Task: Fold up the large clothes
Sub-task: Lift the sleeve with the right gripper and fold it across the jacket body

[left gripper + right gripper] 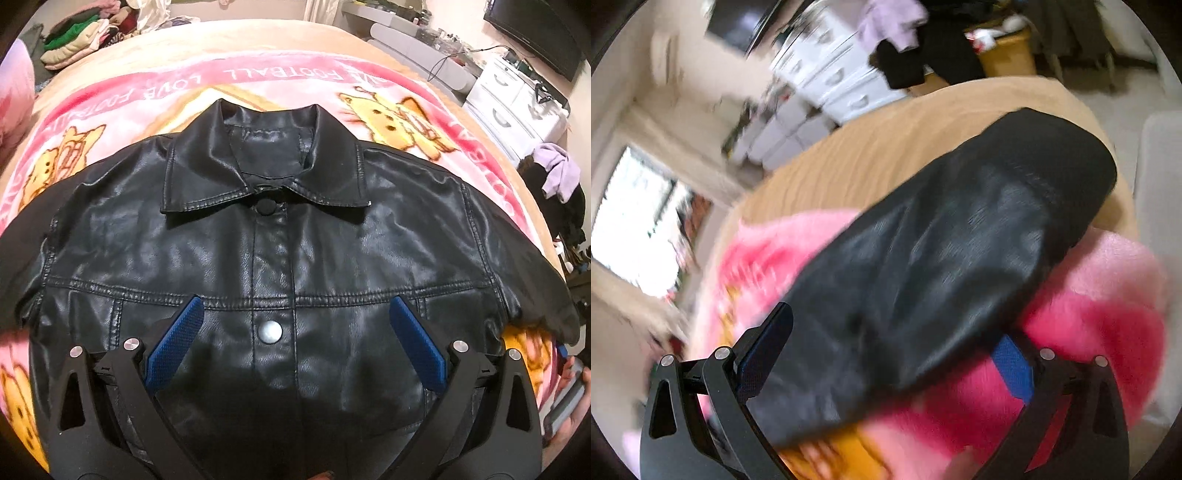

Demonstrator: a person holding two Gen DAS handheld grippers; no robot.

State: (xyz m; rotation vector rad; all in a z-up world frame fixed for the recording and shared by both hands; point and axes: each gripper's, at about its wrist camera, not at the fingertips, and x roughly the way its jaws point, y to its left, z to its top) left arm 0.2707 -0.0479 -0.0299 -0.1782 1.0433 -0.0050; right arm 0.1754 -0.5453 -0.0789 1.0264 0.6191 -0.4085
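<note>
a bed [258, 44] fills the room here, tan cover underneath and a pink cartoon blanket [280, 77] with yellow cats spread across it. beyond it sit a pile of folded clothes [74, 40] at the far left corner and a white chest of drawers [517, 99] along the right wall, with a lilac garment [557, 170] draped nearby.

the black leather jacket [295, 236] lies flat on the blanket, front up, collar pointing away, buttoned down the middle, sleeves out to either side. the left hand-held gripper [295, 314] hovers over its chest, blue pads spread wide to either side of the silver snap [269, 332], nothing between them.

the right wrist view is badly blurred. there the right hand-held gripper [890, 325] sits at the jacket's sleeve [942, 258], which runs away from it across the pink blanket onto the tan cover. its fingers are wide apart with the sleeve lying between them, one blue pad [1012, 365] partly under the leather's edge, not closed on it as far as i can see.
</note>
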